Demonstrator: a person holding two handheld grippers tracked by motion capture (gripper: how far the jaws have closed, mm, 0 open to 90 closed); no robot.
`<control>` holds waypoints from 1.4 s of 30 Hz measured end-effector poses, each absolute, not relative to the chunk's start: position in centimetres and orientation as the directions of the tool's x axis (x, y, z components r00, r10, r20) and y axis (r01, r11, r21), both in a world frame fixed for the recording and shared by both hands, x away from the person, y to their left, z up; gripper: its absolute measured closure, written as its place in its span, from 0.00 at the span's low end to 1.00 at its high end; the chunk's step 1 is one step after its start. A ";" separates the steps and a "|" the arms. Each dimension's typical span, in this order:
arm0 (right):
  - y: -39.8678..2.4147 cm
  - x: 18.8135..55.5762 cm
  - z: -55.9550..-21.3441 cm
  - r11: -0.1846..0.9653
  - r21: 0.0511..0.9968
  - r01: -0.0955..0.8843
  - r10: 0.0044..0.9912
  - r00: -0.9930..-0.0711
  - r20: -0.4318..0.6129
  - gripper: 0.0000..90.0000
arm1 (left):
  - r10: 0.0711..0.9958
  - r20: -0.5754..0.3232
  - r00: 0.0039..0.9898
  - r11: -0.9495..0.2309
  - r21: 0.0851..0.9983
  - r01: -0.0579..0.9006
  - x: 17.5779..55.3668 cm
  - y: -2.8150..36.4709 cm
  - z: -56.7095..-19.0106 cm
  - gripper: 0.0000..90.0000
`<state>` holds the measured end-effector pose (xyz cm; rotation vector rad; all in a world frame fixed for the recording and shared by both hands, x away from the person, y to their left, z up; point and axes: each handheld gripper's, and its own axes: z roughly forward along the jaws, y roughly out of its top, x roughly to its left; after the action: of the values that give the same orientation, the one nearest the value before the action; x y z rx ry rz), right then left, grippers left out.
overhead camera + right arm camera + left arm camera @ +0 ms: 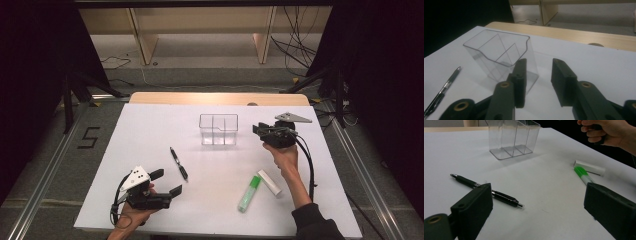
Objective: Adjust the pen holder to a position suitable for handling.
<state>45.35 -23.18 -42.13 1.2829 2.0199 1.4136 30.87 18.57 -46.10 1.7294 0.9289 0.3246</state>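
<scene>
Your left gripper (167, 182) rests low on the counter (150, 130), jaws wide apart, empty. Your right gripper (256, 129) hovers beside the clear divided organizer (218, 129), jaws slightly apart, empty.

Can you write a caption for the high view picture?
Two hand-held grippers hover over a white table with pen, green marker and clear organizer.

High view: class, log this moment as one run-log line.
left hand-held gripper open, empty | right hand-held gripper open beside clear organizer | pen, highlighter on table

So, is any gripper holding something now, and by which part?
Nothing is held. The left gripper is open above bare table near the pen. The right gripper is open beside the clear organizer, with nothing between its jaws.
</scene>
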 end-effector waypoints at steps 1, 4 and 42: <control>-23.3 45.0 -42.0 0.085 0.879 0.468 0.827 -0.526 0.200 0.66 | 0.720 -0.228 0.655 -0.100 0.900 0.423 30.9 18.6 -46.1 0.09; -23.9 43.8 -41.8 0.072 0.886 0.457 0.820 -0.533 0.209 0.61 | 0.722 -0.231 0.653 -0.099 0.899 0.427 30.9 18.6 -46.1 0.09; -27.2 33.6 -42.6 0.065 0.909 0.412 0.806 -0.559 0.196 0.34 | 0.715 -0.262 0.649 -0.146 0.851 0.505 31.6 14.7 -46.2 0.10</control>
<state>33.55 -27.20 -42.60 1.2152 1.9882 1.4952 31.65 14.70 -46.18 1.8049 0.9781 0.2463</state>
